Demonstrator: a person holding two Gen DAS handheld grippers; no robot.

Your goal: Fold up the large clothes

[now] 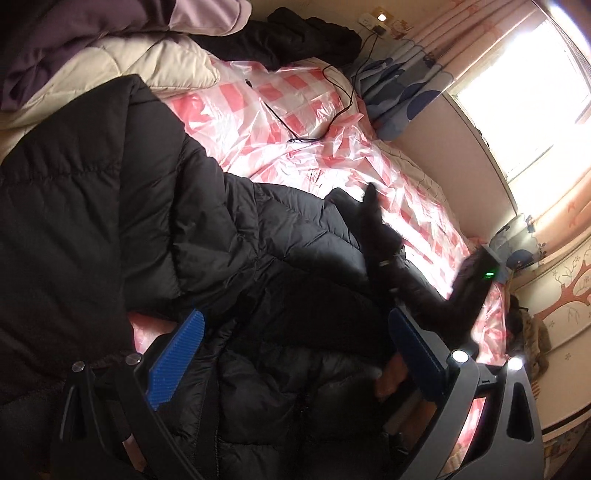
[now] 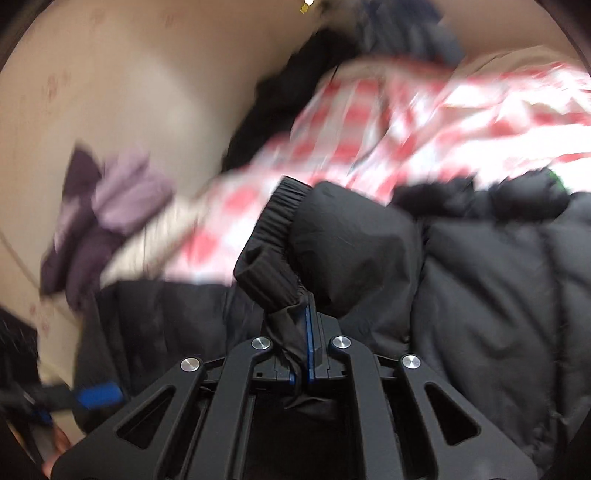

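Pinching the ribbed cuff [image 2: 271, 236] of a black puffer jacket [image 2: 491, 295], the right gripper [image 2: 306, 332] has its blue-padded fingers [image 2: 309, 345] pressed together on the fabric, the sleeve end bunched and standing up just beyond the fingertips in the right wrist view. The jacket lies spread across a bed covered by a pink-and-white checked plastic sheet [image 1: 332, 155], its quilted body filling the lower and left parts of the left wrist view [image 1: 110, 221]. Over that garment hangs the left gripper [image 1: 295, 343], its blue ribbed pads [image 1: 181, 354] spread wide apart with jacket fabric showing between them and nothing held. In the same view the right gripper appears as a dark blurred shape [image 1: 469, 288] with a small green light, low over the far edge of the jacket near the sheet. A thin black cable [image 1: 332, 110] trails over the checked sheet toward a wall socket [image 1: 373, 20] at the head of the bed. Another dark garment [image 1: 306, 33] is heaped at the far end of the sheet, beside a blue-patterned pillow [image 1: 399, 92] that rests against the wall below a bright window [image 1: 535, 92]. A cream quilt [image 1: 122, 70] and a purple garment [image 1: 74, 33] are piled along the bed's far left side, touching the upper edge of the jacket. Much of the right wrist view is blurred, so finer detail of the bedding cannot be made out.
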